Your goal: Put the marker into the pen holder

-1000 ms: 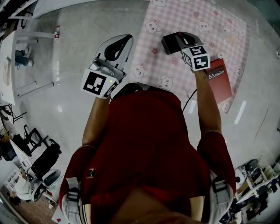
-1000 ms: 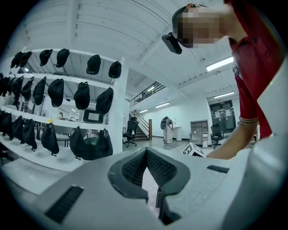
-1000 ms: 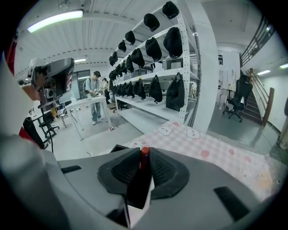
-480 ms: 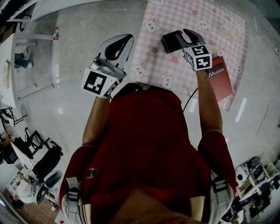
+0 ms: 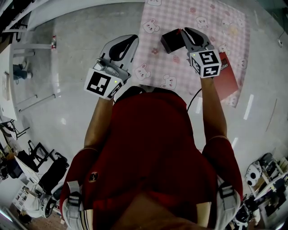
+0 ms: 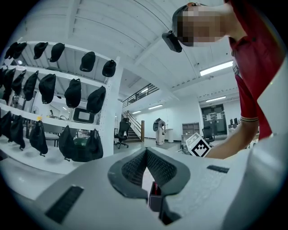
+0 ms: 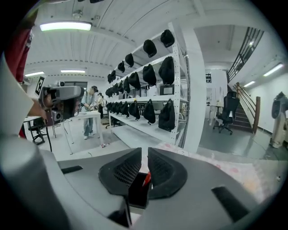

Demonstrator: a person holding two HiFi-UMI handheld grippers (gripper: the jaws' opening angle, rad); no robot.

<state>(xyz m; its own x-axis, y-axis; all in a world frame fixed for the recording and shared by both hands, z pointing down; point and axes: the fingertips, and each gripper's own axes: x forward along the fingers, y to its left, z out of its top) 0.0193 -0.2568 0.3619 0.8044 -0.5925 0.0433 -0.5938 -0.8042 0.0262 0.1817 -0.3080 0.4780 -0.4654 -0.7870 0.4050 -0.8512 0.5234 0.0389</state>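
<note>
The black pen holder [image 5: 170,41] stands on the pink checked cloth [image 5: 198,13]. My right gripper [image 5: 184,31] is just right of it, its tips beside the holder's top. In the right gripper view the jaws [image 7: 145,152] are closing to a narrow gap with nothing between the pads. Beyond that gap the pen holder [image 7: 137,192] shows with the red marker [image 7: 146,179] sticking out of it. My left gripper [image 5: 127,41] hovers left of the cloth, shut and empty [image 6: 146,151]. Under its tips the holder [image 6: 155,200] with the red marker [image 6: 155,187] is visible.
A red booklet [image 5: 228,77] lies on the cloth, partly under my right gripper. The cloth covers the right part of a pale grey table [image 5: 81,40]. Shelving with black caps and bags [image 7: 153,76] stands beyond the table, and a person is at a far desk.
My right gripper's jaws spread wide over the pen holder, then narrowed again, and the gripper drew slightly to the holder's right. The left gripper stayed put.
</note>
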